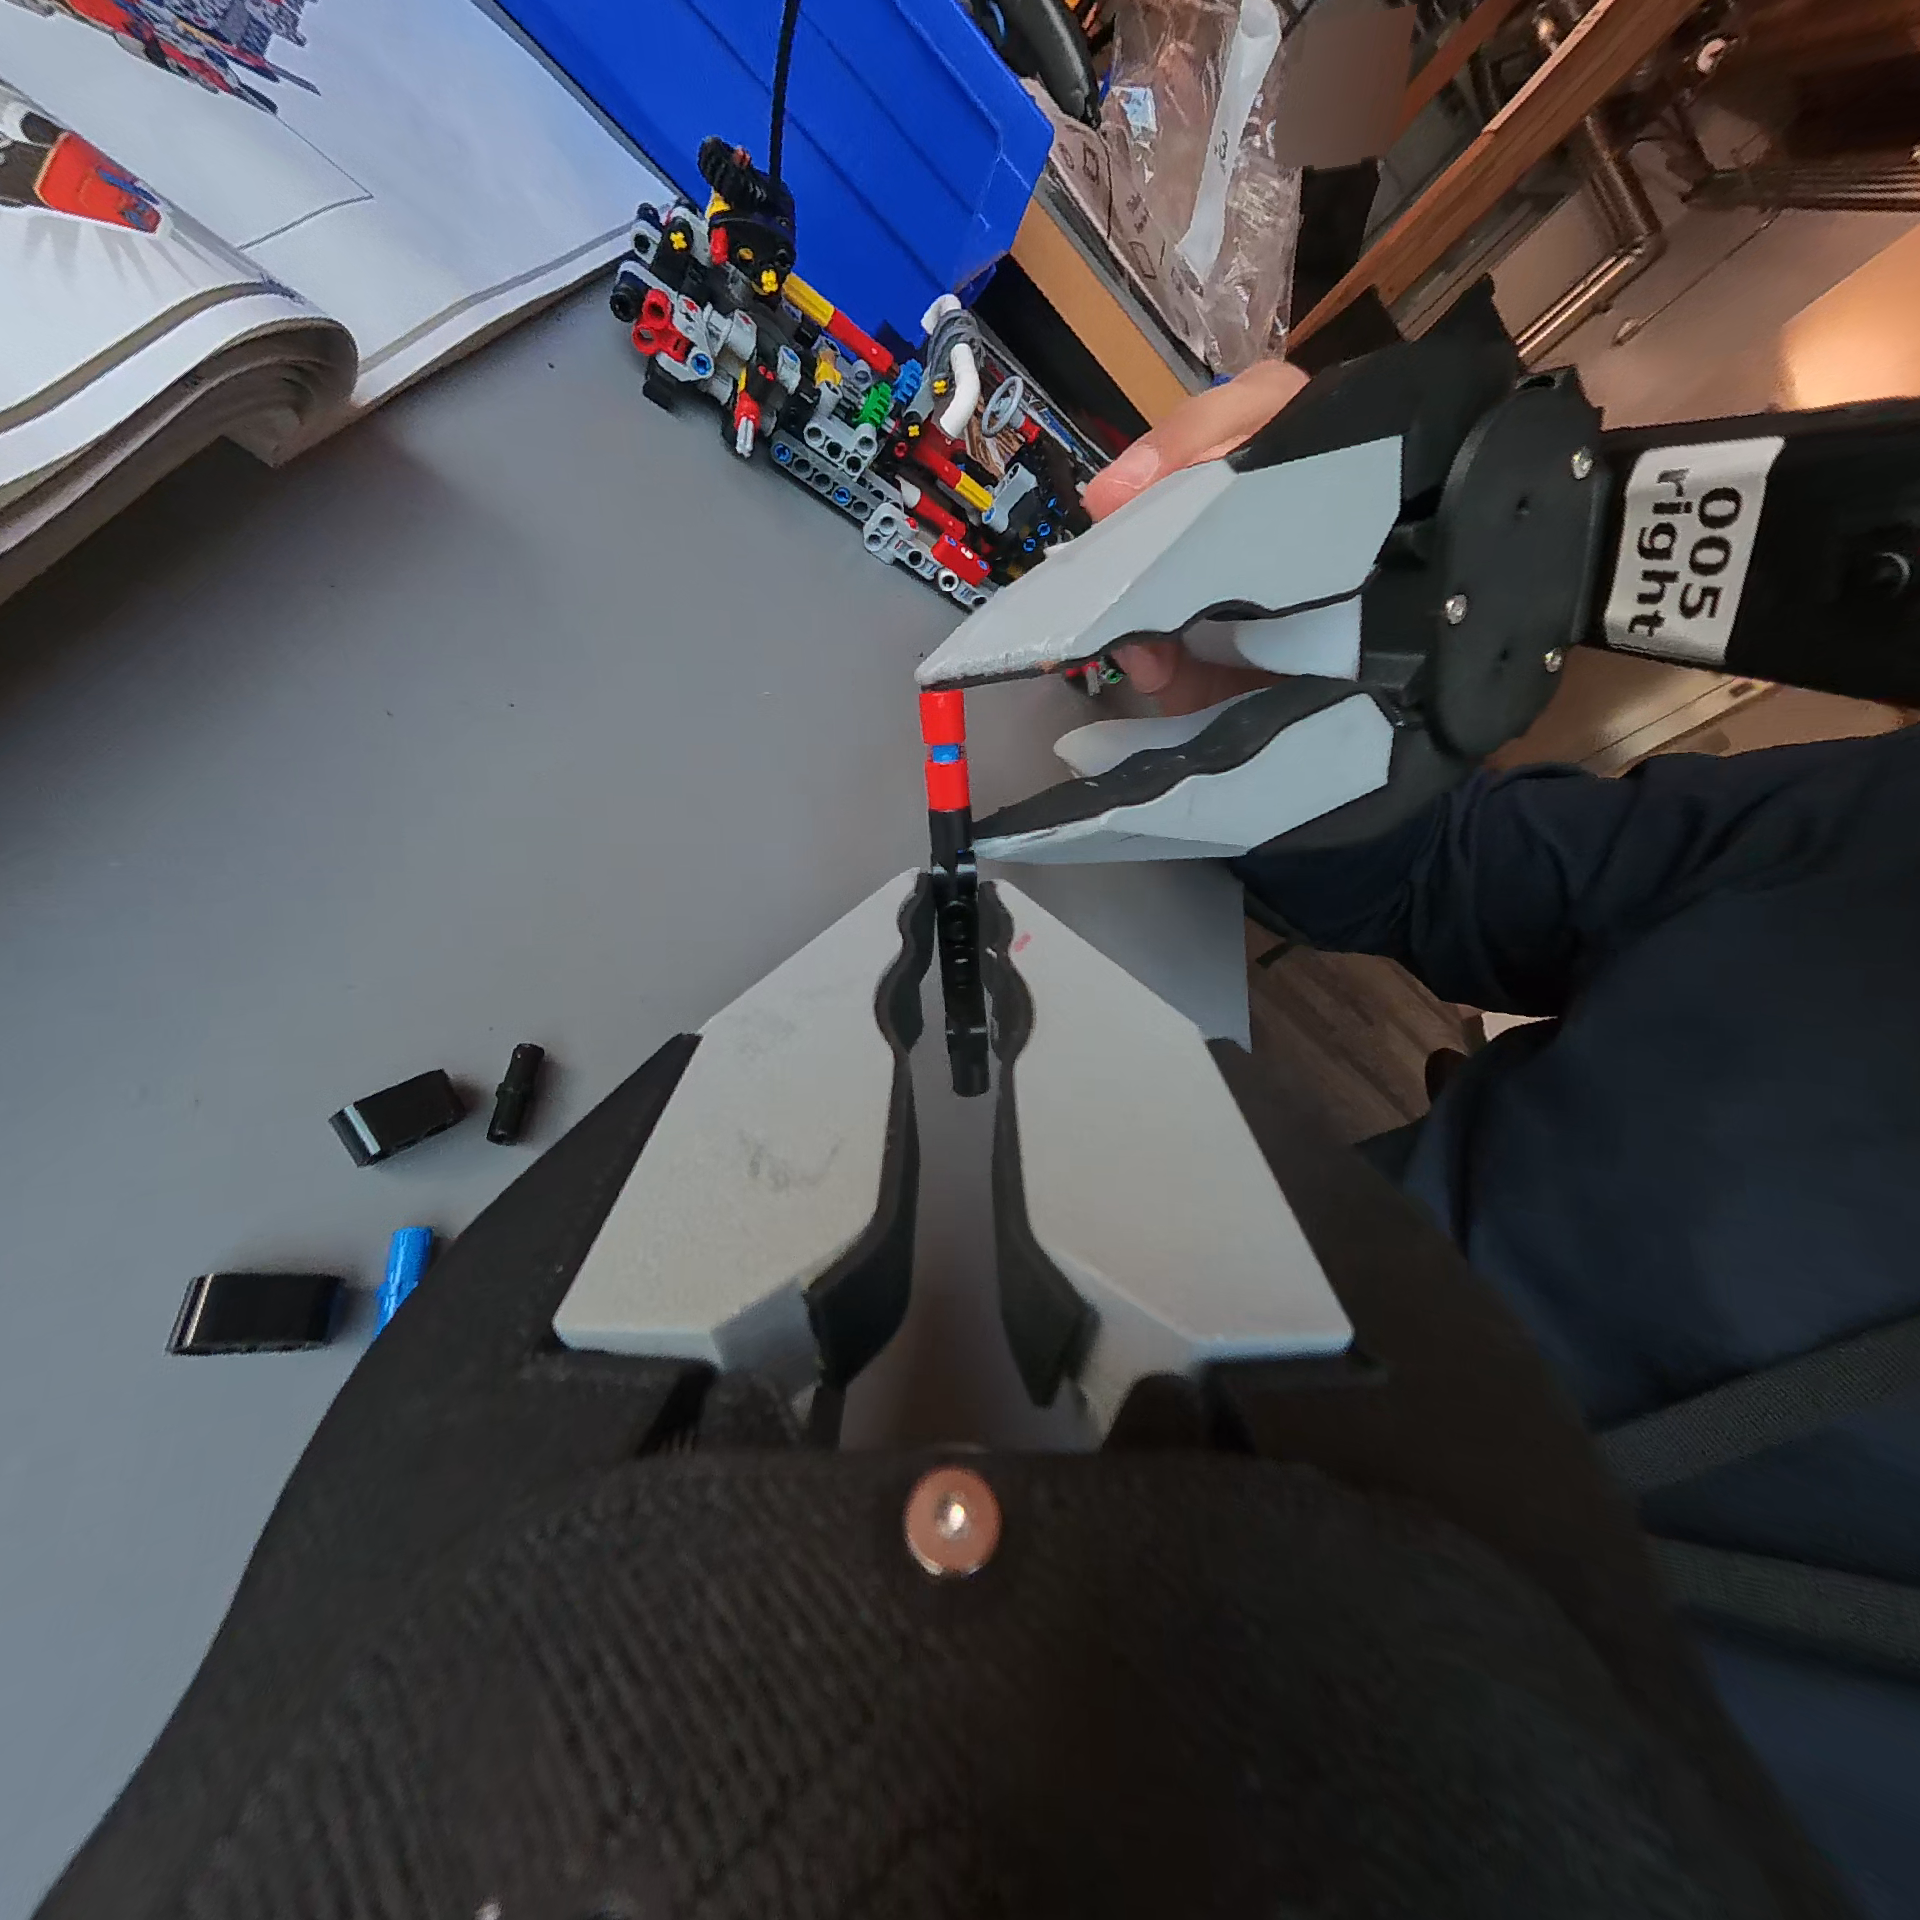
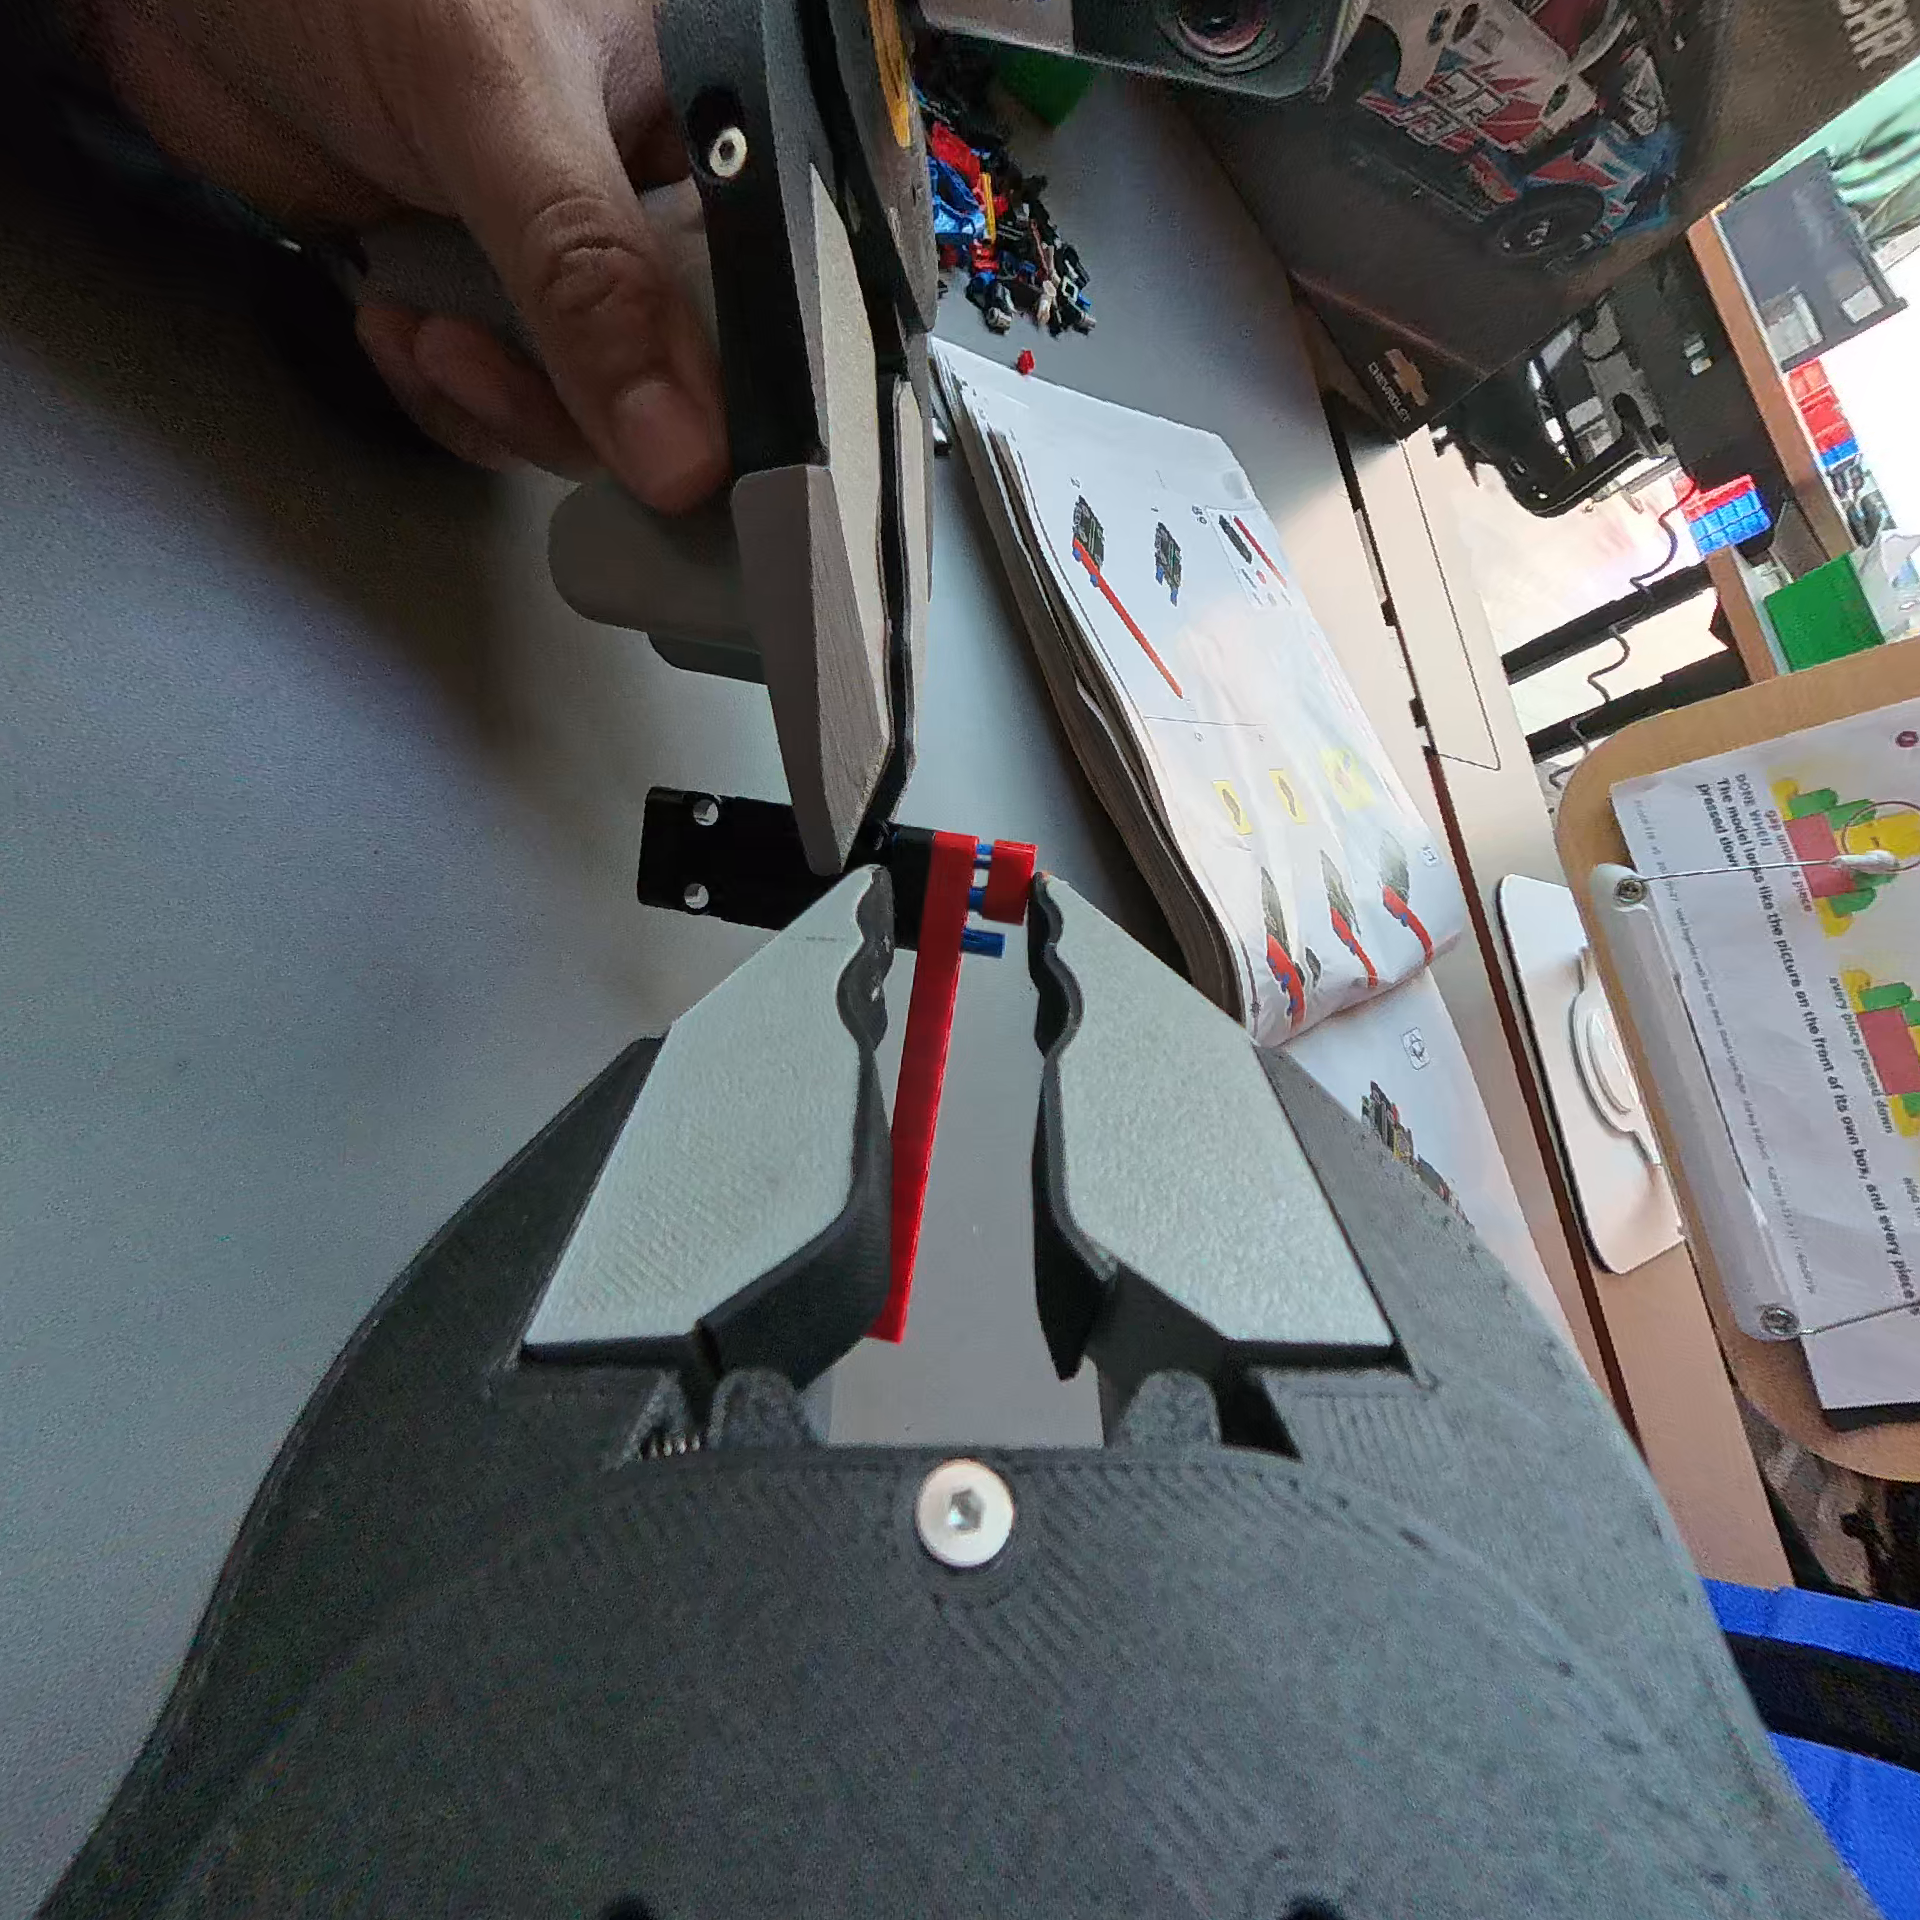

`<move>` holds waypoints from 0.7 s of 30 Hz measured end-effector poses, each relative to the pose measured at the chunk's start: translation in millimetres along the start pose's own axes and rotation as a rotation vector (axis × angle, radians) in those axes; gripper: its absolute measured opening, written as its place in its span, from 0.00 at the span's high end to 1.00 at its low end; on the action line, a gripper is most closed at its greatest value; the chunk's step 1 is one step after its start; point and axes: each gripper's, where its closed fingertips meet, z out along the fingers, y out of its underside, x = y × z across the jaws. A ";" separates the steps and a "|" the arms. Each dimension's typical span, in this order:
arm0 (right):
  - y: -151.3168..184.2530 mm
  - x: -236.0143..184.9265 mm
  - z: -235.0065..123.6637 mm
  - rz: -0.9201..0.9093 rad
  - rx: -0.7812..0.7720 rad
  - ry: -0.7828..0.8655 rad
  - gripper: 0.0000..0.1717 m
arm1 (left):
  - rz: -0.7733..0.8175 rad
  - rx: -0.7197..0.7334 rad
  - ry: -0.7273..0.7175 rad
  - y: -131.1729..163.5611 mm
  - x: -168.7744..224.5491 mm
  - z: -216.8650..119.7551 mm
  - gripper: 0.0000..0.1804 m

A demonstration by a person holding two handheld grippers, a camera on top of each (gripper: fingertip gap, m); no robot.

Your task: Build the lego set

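Left gripper (image 1: 954, 904): nearest the lens in the left wrist view, lower centre of the frame, its fingers (image 1: 904, 966) pinched on a black beam (image 1: 961, 987) that stands on edge between the black pads.
Black beam: centre of the frame, held above the grey table (image 1: 416, 779); in the right wrist view its holed end (image 2: 691, 862) juts out at centre left.
Red and blue assembly (image 1: 943, 750): joined to the top of the black beam, just above the left fingertips; two red pieces with blue pins (image 2: 985, 883) between them.
Long red beam (image 2: 923, 1091): in the right wrist view it runs from the centre down between the right fingers.
Right gripper (image 2: 961, 899): closed across the stacked assembly, one fingertip on the short red piece (image 2: 1013, 881), the other on the black part; from the left wrist view it enters from the right edge (image 1: 951, 758), one tip above and one below the red stack.
Hands: one hand (image 1: 1174, 447) shows behind the right gripper, another (image 2: 520, 260) at the upper left behind the left gripper.
Loose parts: two black connectors (image 1: 400, 1117) (image 1: 255, 1314), a black pin (image 1: 516, 1093) and a blue pin (image 1: 400, 1273) lie at lower left.
Partly built model (image 1: 831, 416): upper centre, beside a blue bin (image 1: 831, 125).
Instruction booklet (image 2: 1195, 727): open, right of centre.
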 end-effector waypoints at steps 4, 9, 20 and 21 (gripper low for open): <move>-0.9 -0.2 0.4 -0.038 0.001 0.017 0.86 | 0.029 -0.005 -0.021 0.6 0.0 0.0 0.96; -2.6 -0.5 1.4 -0.106 0.000 0.052 0.86 | 0.015 -0.009 -0.024 1.5 -1.1 -0.5 0.97; -1.8 -6.8 -2.2 -0.125 0.011 -0.045 0.88 | 0.090 -0.063 -0.057 7.2 0.0 1.0 0.97; -2.5 -5.0 -4.3 -0.127 0.024 -0.042 1.00 | 0.101 -0.078 -0.070 9.2 -1.2 1.8 0.97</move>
